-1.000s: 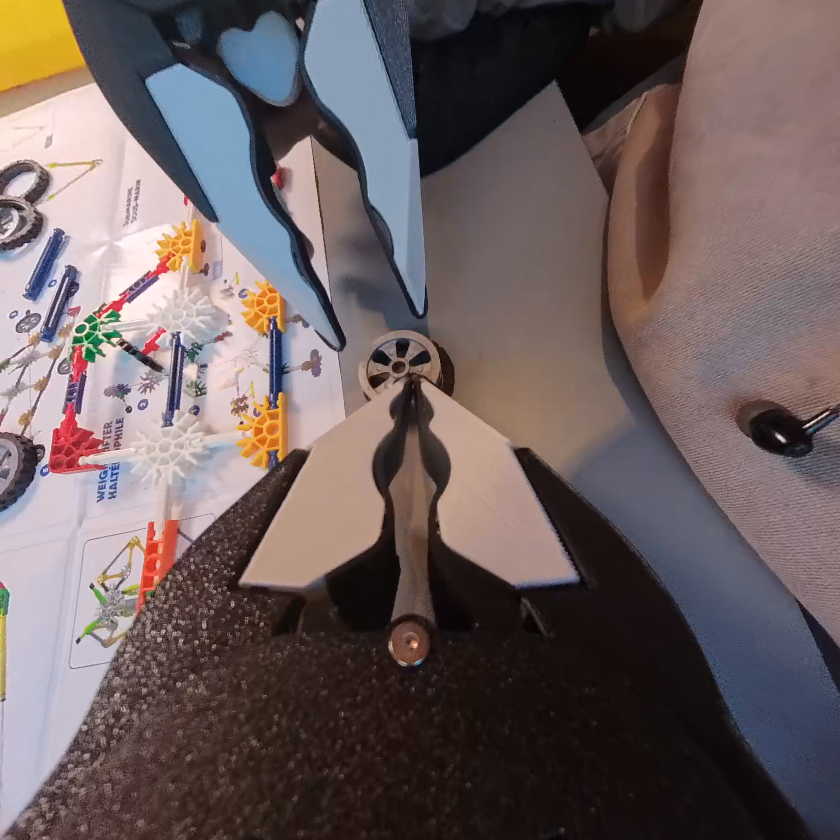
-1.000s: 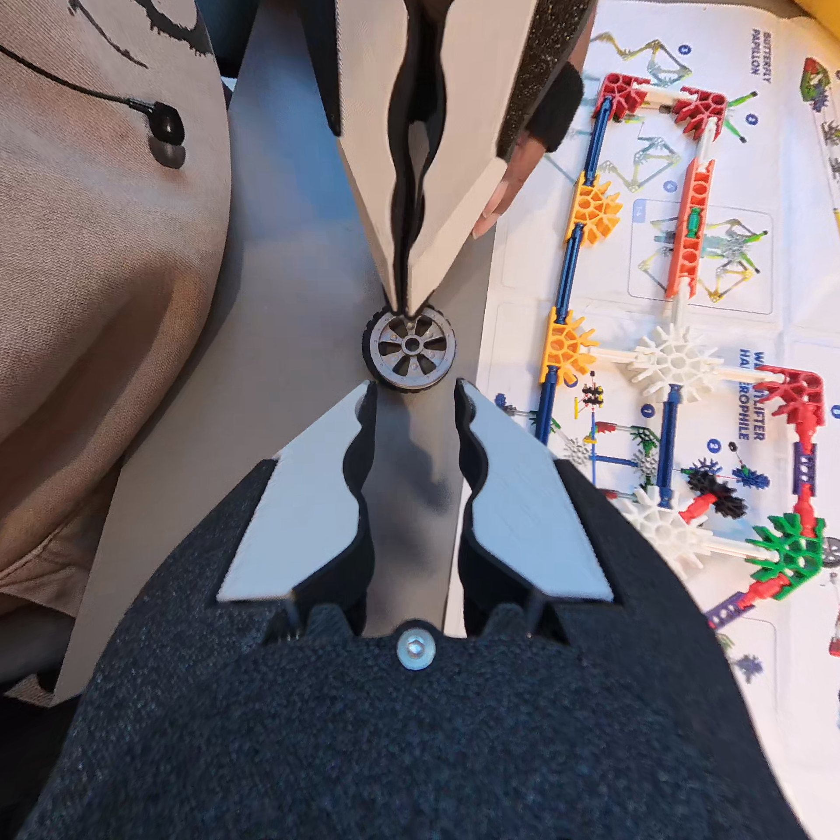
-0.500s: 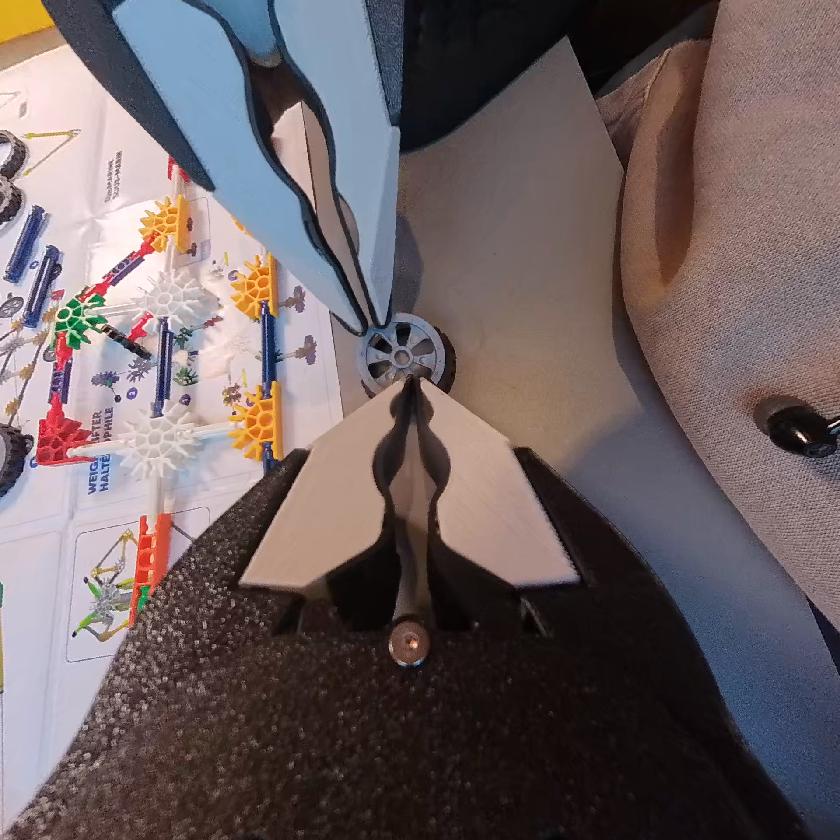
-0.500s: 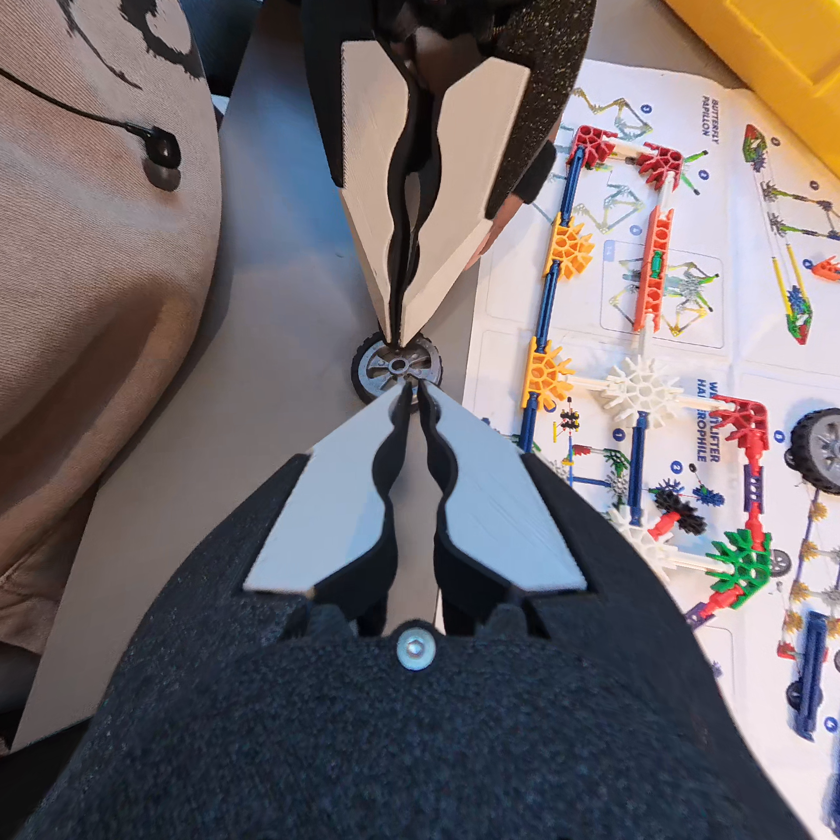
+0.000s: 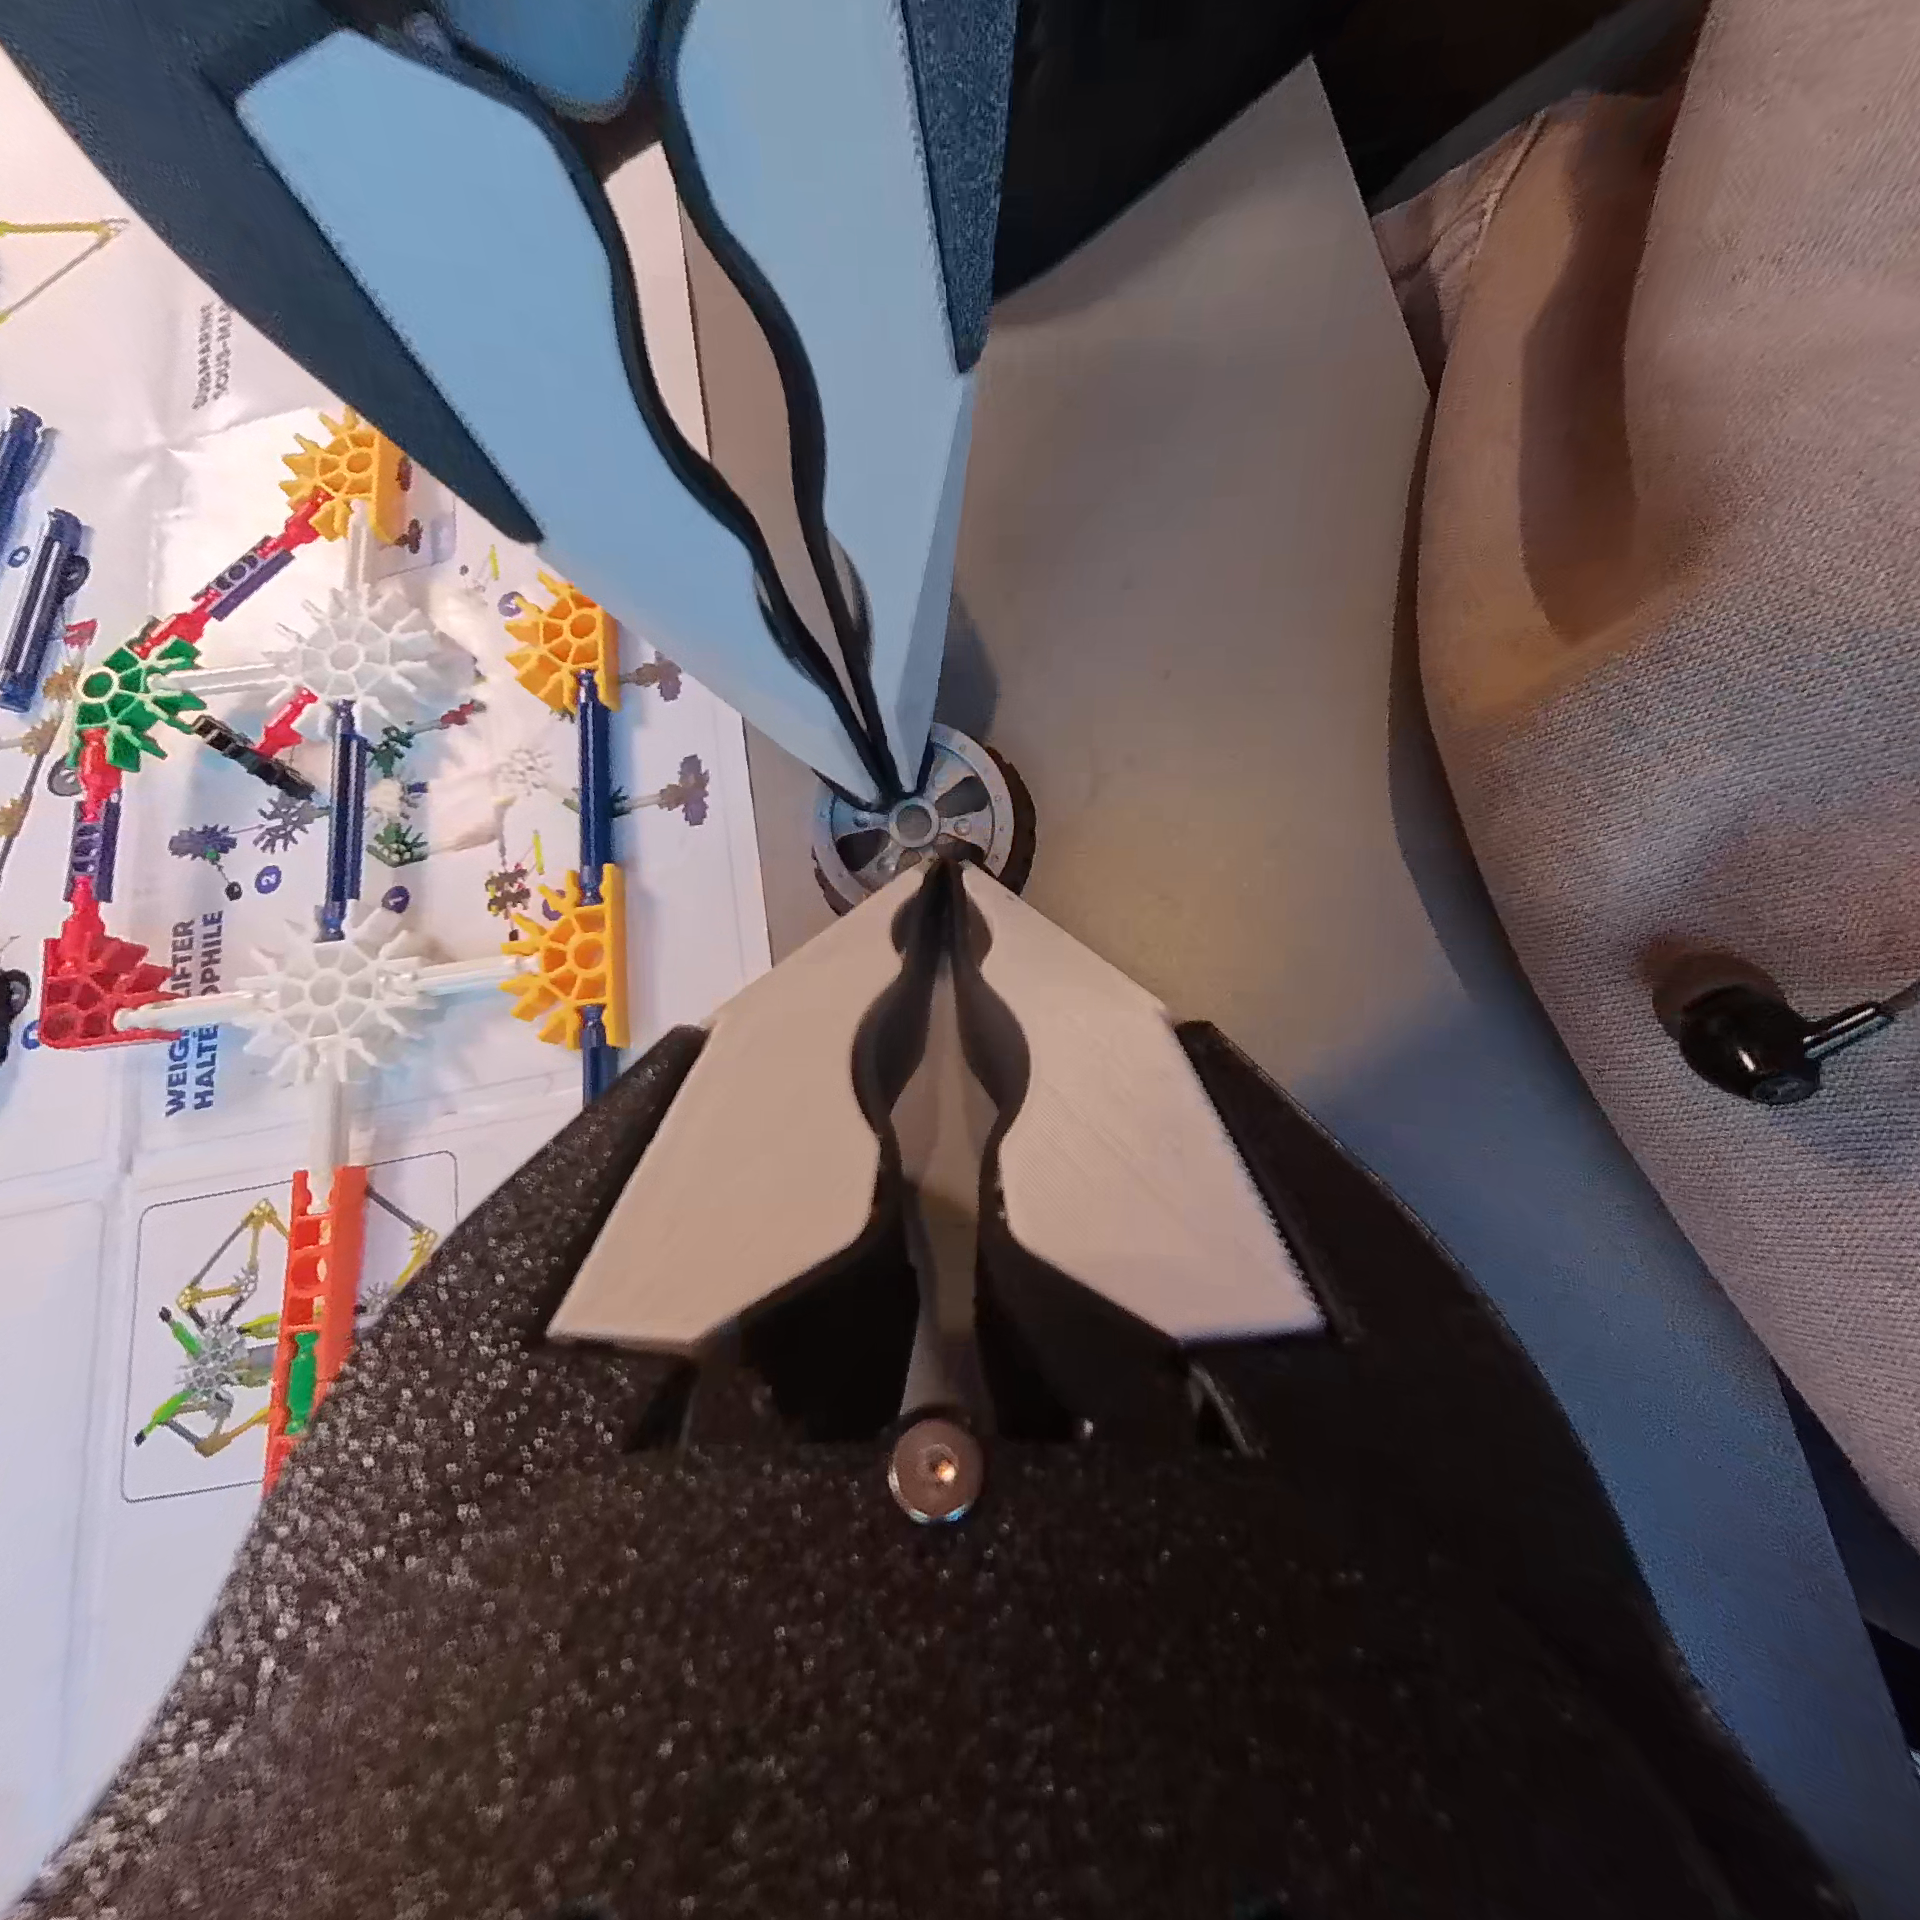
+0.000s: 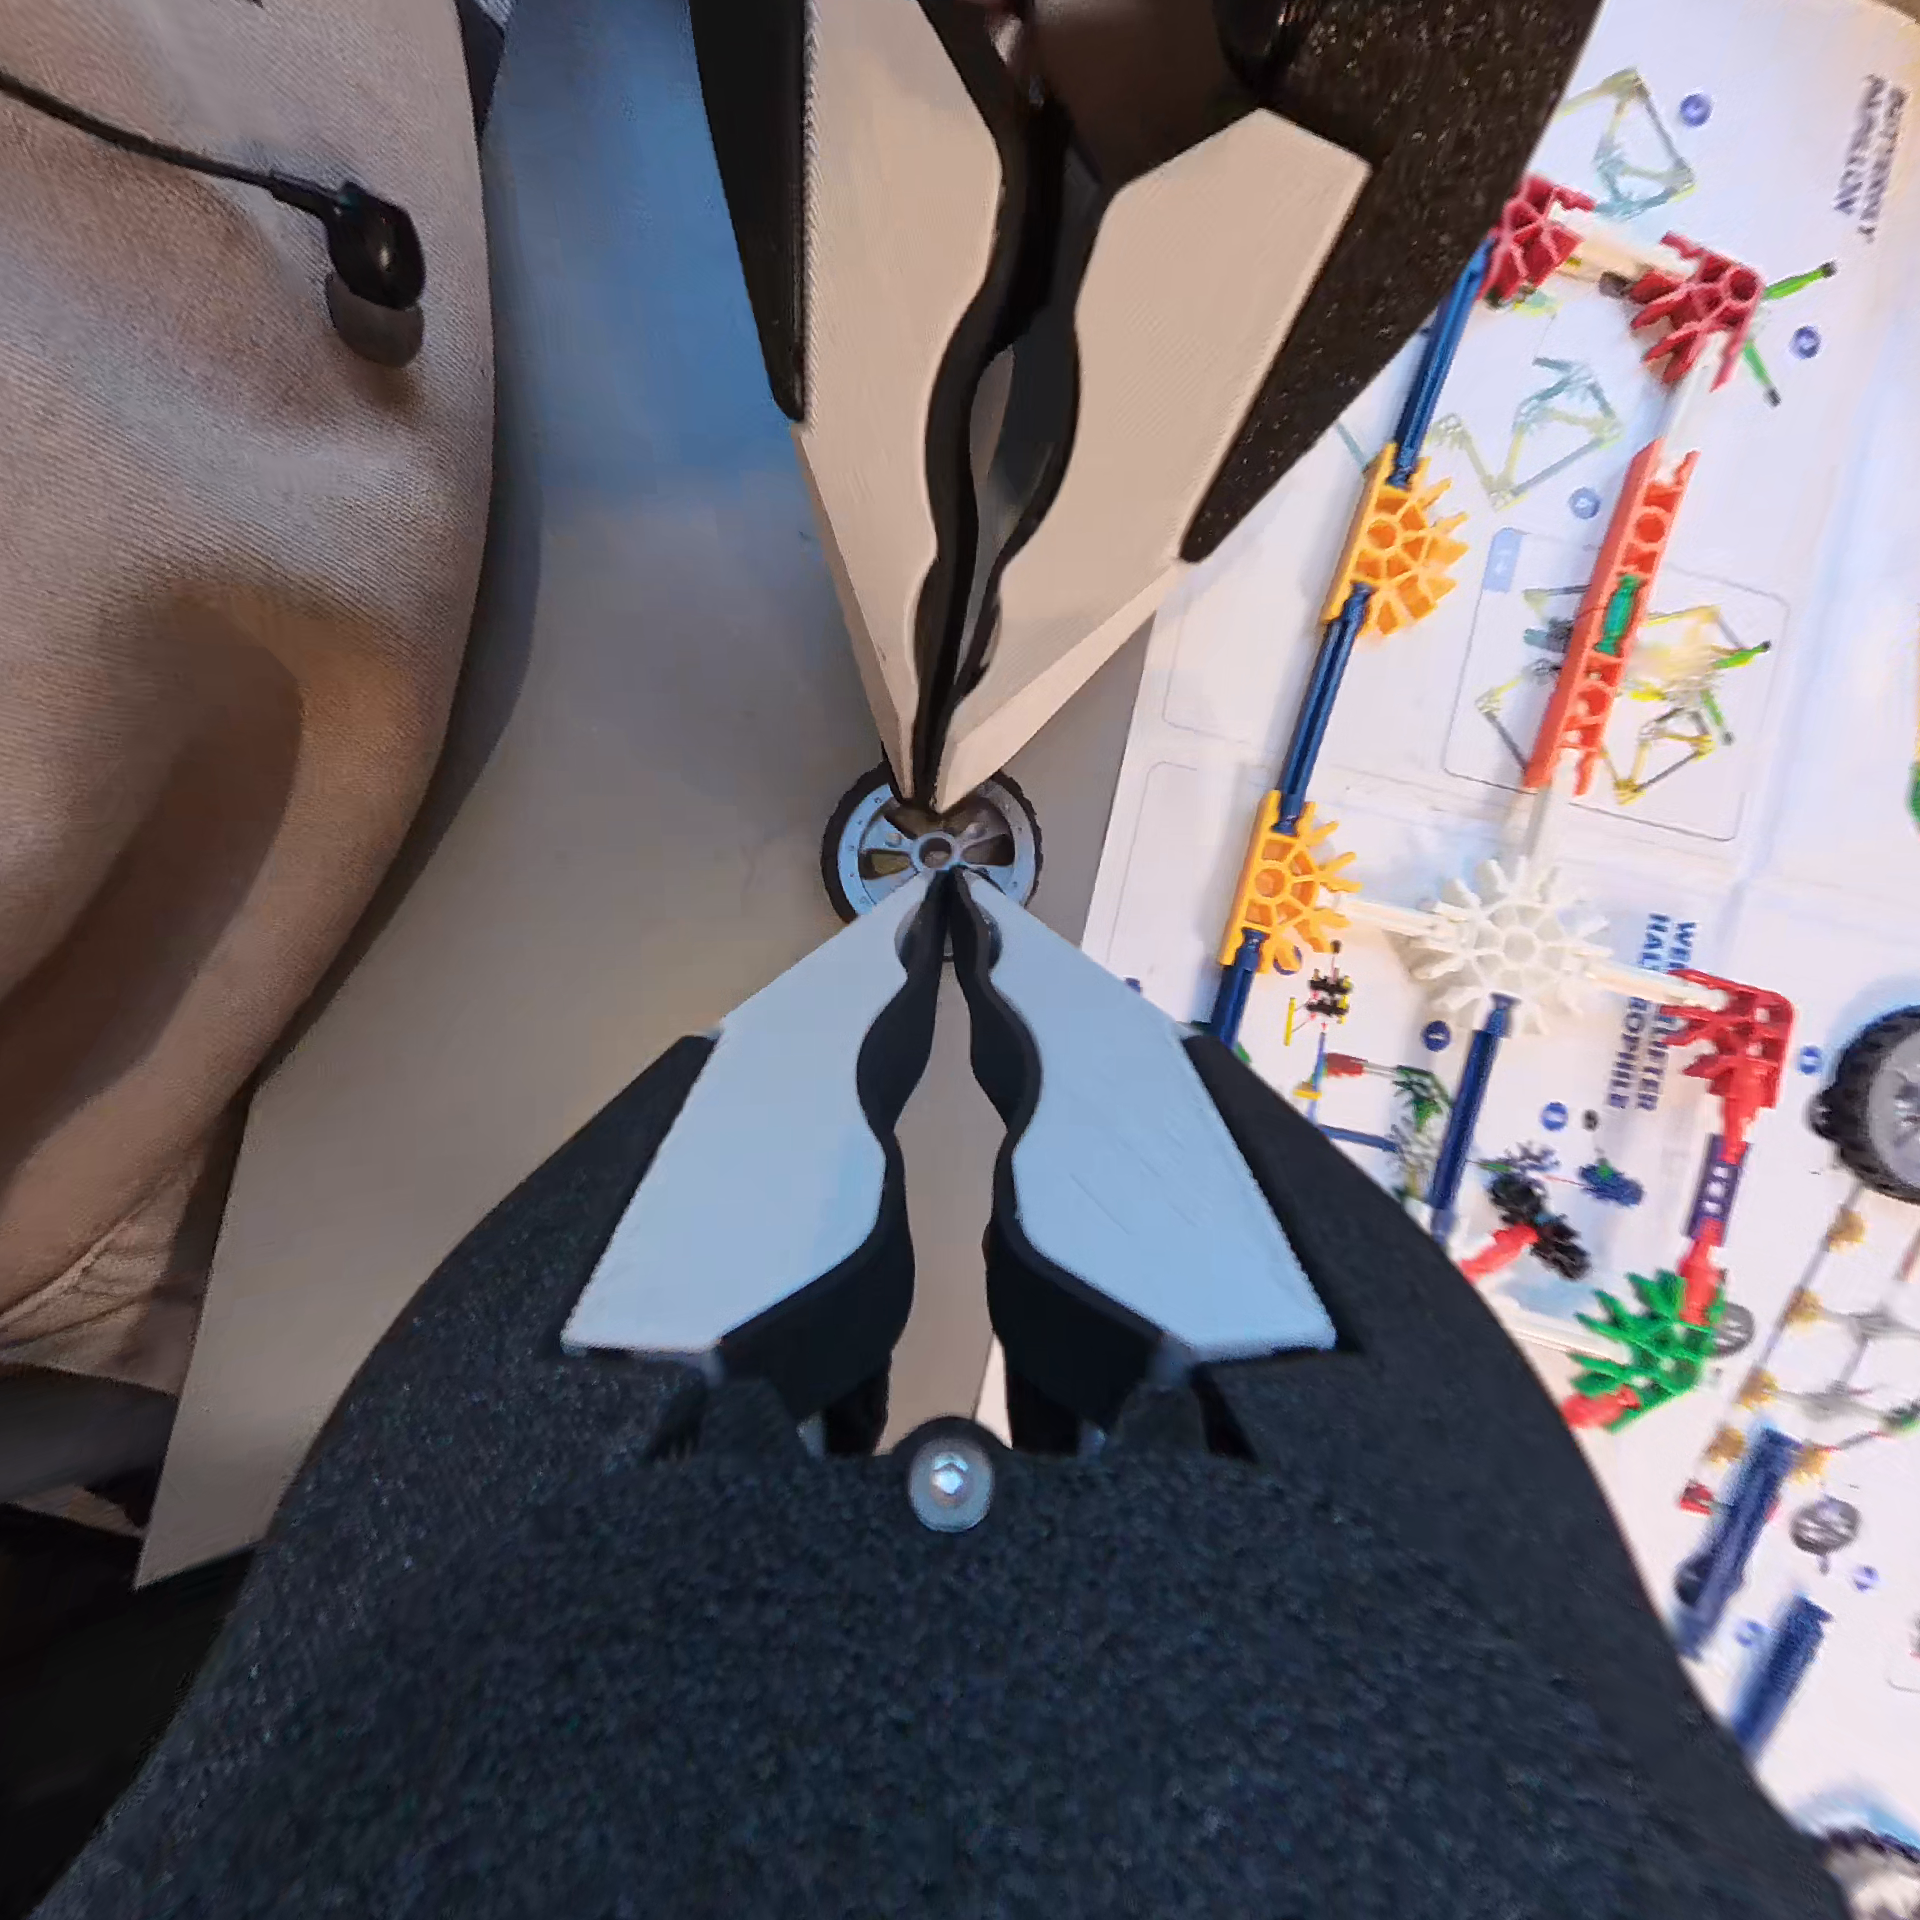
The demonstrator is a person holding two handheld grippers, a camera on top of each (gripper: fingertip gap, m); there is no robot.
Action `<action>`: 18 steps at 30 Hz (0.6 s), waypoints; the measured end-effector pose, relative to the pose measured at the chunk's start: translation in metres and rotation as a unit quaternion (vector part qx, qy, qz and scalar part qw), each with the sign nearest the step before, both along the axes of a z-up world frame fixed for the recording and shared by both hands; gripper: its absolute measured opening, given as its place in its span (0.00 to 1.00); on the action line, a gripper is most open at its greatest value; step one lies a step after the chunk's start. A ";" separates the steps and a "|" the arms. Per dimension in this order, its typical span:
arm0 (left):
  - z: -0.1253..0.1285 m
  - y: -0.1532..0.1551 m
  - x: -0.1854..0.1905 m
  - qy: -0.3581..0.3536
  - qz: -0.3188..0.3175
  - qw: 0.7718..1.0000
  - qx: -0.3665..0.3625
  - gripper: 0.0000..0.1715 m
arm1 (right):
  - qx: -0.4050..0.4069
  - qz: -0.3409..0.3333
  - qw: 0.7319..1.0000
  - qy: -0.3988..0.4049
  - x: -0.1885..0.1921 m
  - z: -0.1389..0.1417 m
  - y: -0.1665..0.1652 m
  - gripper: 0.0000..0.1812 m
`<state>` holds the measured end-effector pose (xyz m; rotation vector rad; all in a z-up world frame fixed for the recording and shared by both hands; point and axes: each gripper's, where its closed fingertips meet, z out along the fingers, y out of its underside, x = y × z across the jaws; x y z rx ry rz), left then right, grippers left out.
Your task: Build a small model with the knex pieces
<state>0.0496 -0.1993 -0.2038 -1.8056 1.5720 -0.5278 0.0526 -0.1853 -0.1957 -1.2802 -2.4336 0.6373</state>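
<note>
Both claws closed and meeting tip to tip over one small toy wheel [image 5: 914, 826], grey-spoked with a black tyre, lying flat on the pale counter [image 5: 1174, 582] just beside the edge of a printed instruction sheet [image 5: 135, 1226]. Left claw [image 5: 943, 871] drawn together, tips pinching the wheel's near rim beside the hub; shown from the opposite side in the right wrist view as pale beige fingers coming down from the top [image 6: 928, 800]. Right claw [image 6: 948, 883] likewise pressed together on the opposite rim, tips against the spokes beside the hub [image 6: 933, 850]; seen in the left wrist view as light blue-grey fingers reaching in from the upper left [image 5: 878, 774]. Wheel touched by both sets of tips, nothing else in either grip. On the sheet, a built frame of construction-toy parts: blue rods [image 6: 1320, 707], orange half-round connectors [image 6: 1397, 540], white snowflake connectors [image 6: 1507, 940], red corner pieces [image 6: 1735, 1039], a green connector [image 6: 1652, 1340] and an orange ladder-like strip [image 6: 1605, 623]. Farther out on the sheet, a larger black-tyred wheel [image 6: 1881, 1101] at the picture's right edge. Beside the counter's other edge, beige cloth [image 5: 1662, 623] with a black earbud on a thin cord [image 5: 1735, 1039] resting on it.
</note>
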 end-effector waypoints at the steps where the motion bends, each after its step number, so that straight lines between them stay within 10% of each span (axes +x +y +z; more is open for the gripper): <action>1: 0.000 0.000 0.000 0.000 0.002 1.000 -0.001 0.00 | 0.012 -0.003 1.000 0.011 -0.002 0.004 0.004 0.00; 18: 0.000 -0.002 0.000 -0.017 0.017 0.999 -0.040 0.00 | -0.023 -0.028 0.996 -0.085 0.003 -0.006 -0.002 0.00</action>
